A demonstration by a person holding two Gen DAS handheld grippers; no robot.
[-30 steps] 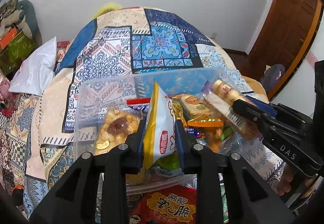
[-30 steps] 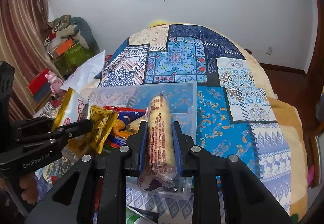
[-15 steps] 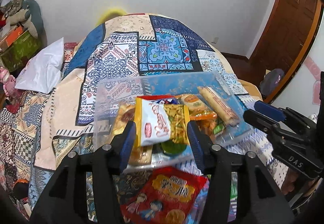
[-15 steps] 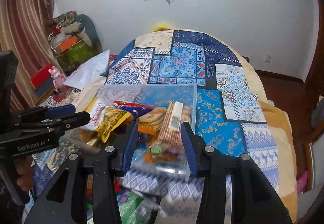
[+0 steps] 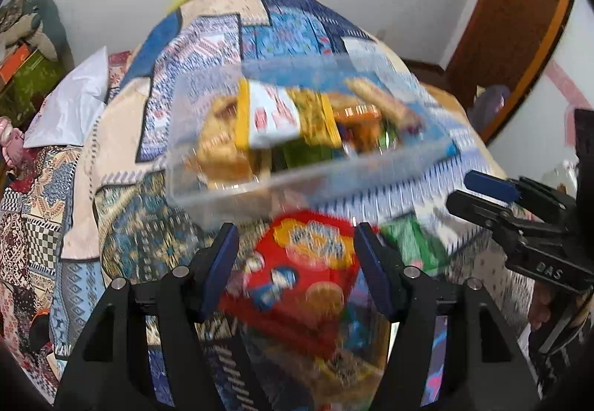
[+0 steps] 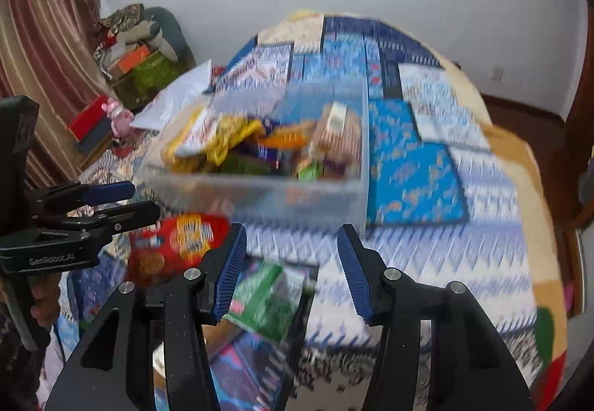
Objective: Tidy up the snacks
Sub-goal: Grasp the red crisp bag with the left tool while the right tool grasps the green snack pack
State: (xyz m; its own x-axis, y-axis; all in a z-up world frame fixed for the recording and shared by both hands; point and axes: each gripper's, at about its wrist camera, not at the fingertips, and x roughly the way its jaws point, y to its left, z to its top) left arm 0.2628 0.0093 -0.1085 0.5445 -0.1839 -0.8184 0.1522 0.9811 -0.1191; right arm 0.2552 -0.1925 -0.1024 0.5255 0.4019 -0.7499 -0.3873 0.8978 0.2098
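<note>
A clear plastic bin (image 5: pixel 260 184) on the patterned bedspread holds several snack packs, among them a white and yellow bag (image 5: pixel 271 117) and a long biscuit roll (image 6: pixel 336 132). The bin also shows in the right wrist view (image 6: pixel 260 195). My left gripper (image 5: pixel 295 262) is open and empty, held nearer than the bin over a red snack bag (image 5: pixel 297 281). My right gripper (image 6: pixel 291 270) is open and empty above a green pack (image 6: pixel 267 299). Both views are blurred by motion.
The red bag (image 6: pixel 174 244) and more loose packs lie on the bedspread in front of the bin. A white pillow (image 5: pixel 70 103) and stacked boxes (image 6: pixel 141 69) are at the left. A wooden door (image 5: pixel 512 13) is at the right.
Both grippers let go of their snacks, the white and yellow bag and the biscuit roll, into the bin, opened, and pulled back toward me over the loose packs.
</note>
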